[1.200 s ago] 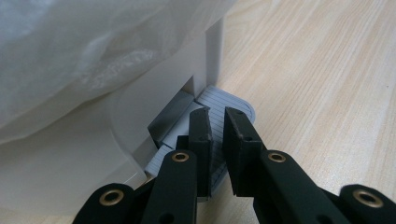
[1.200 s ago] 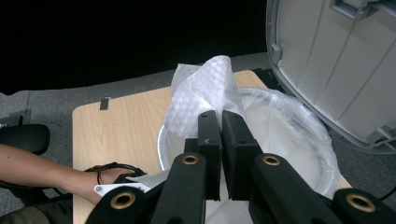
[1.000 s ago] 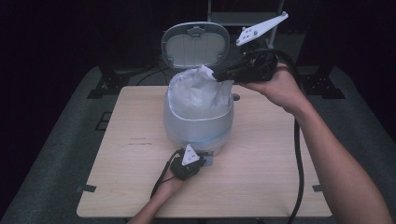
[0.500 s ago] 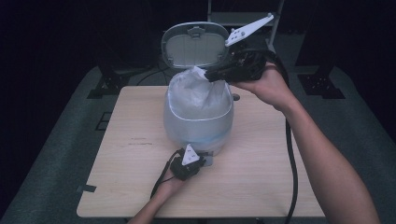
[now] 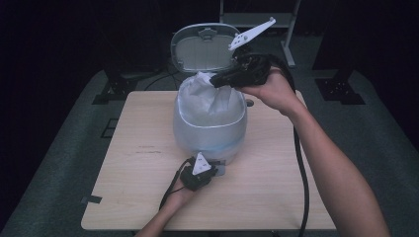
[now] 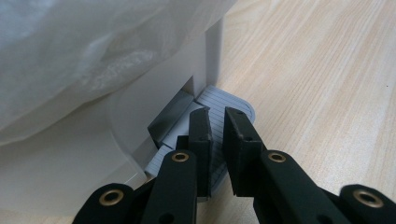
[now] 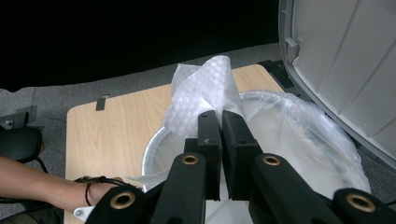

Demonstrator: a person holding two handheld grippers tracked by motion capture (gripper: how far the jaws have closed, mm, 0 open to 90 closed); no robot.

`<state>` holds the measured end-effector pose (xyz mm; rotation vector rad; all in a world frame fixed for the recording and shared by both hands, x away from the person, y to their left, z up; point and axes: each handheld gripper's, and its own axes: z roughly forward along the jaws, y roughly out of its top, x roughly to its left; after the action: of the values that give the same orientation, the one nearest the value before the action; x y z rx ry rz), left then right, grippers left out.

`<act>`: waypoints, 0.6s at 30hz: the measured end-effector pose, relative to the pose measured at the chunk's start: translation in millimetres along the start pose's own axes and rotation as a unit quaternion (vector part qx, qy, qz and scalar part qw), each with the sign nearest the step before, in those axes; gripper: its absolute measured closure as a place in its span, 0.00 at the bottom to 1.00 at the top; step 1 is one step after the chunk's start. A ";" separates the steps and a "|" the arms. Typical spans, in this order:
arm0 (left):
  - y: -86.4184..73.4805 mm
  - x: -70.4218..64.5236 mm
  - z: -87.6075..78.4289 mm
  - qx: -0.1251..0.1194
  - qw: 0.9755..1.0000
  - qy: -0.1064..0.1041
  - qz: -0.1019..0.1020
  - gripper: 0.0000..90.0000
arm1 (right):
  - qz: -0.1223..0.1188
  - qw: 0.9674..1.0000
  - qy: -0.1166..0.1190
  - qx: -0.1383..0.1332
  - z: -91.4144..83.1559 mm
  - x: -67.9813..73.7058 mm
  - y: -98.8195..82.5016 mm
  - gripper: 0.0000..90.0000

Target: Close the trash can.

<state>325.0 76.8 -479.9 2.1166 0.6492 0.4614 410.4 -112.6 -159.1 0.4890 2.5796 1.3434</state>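
High view, bin: I see a pale grey pedal bin (image 5: 210,129) standing mid-bench (image 5: 133,177), its lid (image 5: 203,48) swung up and open at the far side.
Liner: a clear plastic bag (image 5: 210,96) sits inside the bin, bunched and rising above the rim.
Right gripper: my right gripper (image 5: 217,81) is over the bin's far right rim, held in the right hand (image 5: 272,89); its cable (image 5: 300,163) trails along the forearm.
Right fingers: in the right gripper view the fingers (image 7: 208,135) are pinched together on a raised fold of the bag (image 7: 205,86), with the bin rim (image 7: 156,144) below and the lid's inner face (image 7: 345,60) at right.
Left gripper: my left gripper (image 5: 210,170) is low on the bench at the bin's near base.
Left fingers: in the left gripper view the fingers (image 6: 201,135) stand slightly parted, gripping nothing, resting over the ribbed grey foot pedal (image 6: 219,105).
Pedal: it projects from a slot in the bin wall (image 6: 140,102); I cannot tell whether it is pressed down.
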 end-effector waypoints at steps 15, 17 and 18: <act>0.2 0.0 -0.1 0.001 1.000 0.000 0.000 0.91 | 0.005 1.000 -0.006 0.011 17.5 -4.3 0.0 0.85; 0.1 0.0 -0.1 0.001 1.000 0.000 0.000 0.91 | 0.005 1.000 -0.007 0.012 18.5 -4.5 -0.2 0.85; 0.2 -0.1 -0.1 0.001 1.000 0.000 0.001 0.91 | 0.004 1.000 -0.006 0.011 18.7 -4.9 -0.5 0.84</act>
<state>324.9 76.8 -479.7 2.1190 0.6488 0.4619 420.7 -100.6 -170.0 0.5090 2.5884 1.3123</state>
